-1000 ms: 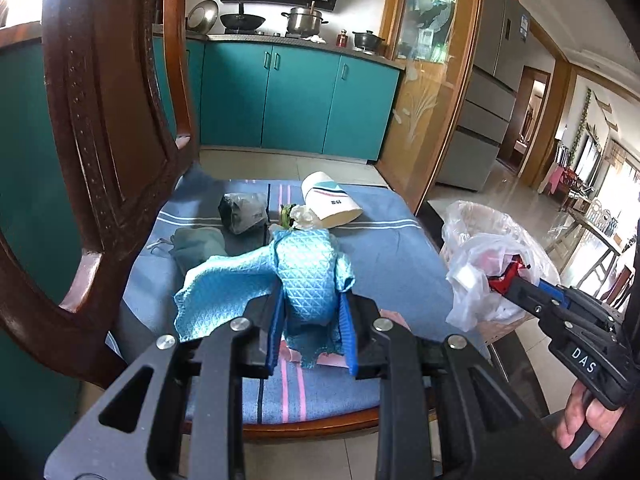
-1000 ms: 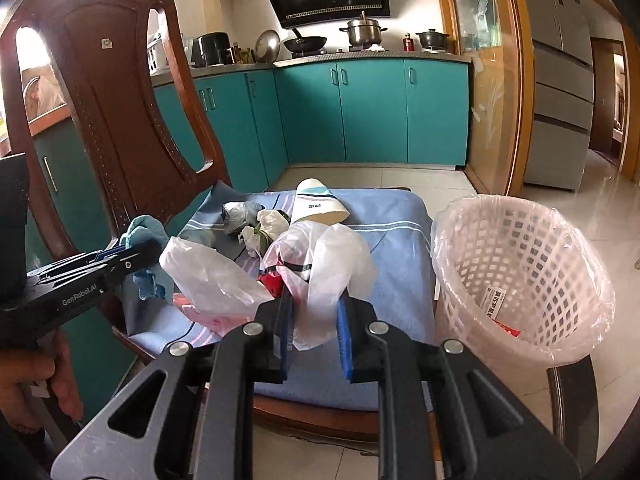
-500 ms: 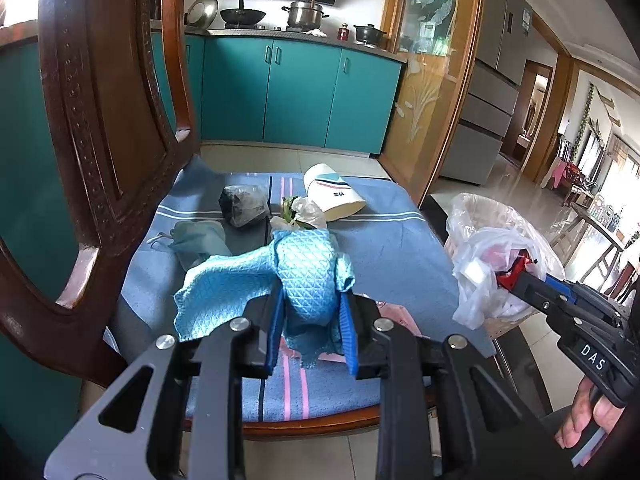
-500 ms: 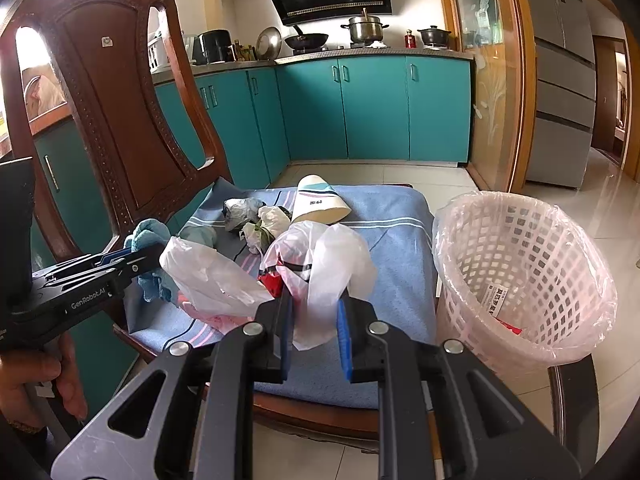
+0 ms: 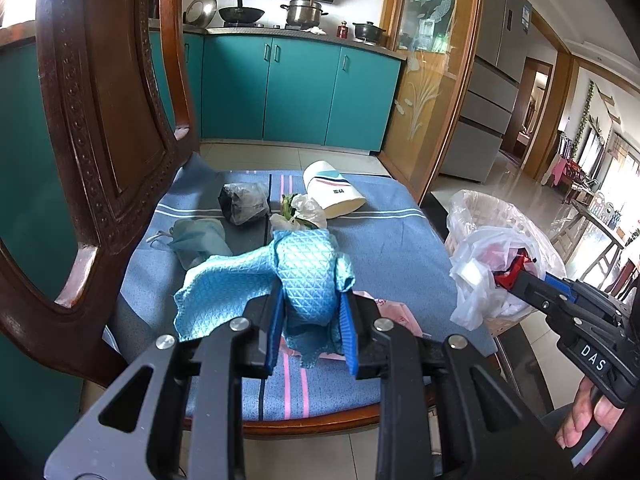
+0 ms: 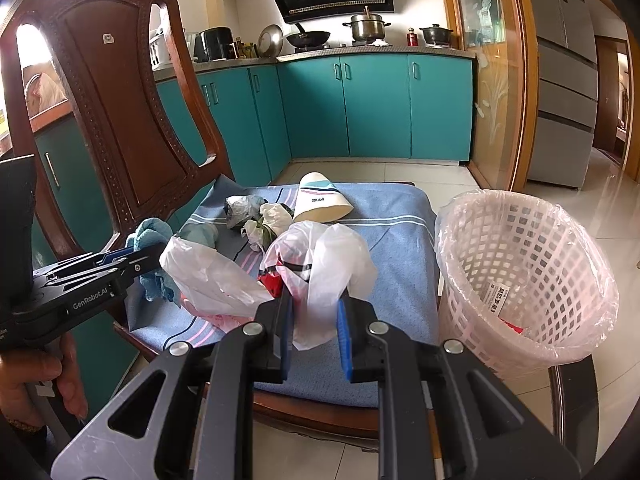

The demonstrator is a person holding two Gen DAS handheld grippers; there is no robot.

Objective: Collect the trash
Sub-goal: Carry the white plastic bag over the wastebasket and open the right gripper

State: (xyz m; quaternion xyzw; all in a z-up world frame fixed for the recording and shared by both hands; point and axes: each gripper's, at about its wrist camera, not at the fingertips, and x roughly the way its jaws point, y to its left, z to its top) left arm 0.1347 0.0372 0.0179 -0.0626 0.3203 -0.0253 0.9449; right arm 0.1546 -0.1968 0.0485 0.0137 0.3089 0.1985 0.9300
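**Both grippers loaded over the chair seat**

The left gripper is clamped on a blue cloth. The right gripper pinches a white plastic bag above the blue seat cushion, left of the lined waste basket. A paper cup and crumpled wrappers lie on the cushion.

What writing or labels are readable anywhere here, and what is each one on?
"DAS": white letters on the right gripper, seen from the left wrist.
"GenRobot.AI": on the left gripper, seen from the right wrist.
Paper cup: small dark print, too blurred to read.
Label in the white basket: too small to read.
Fridge sticker: unreadable.
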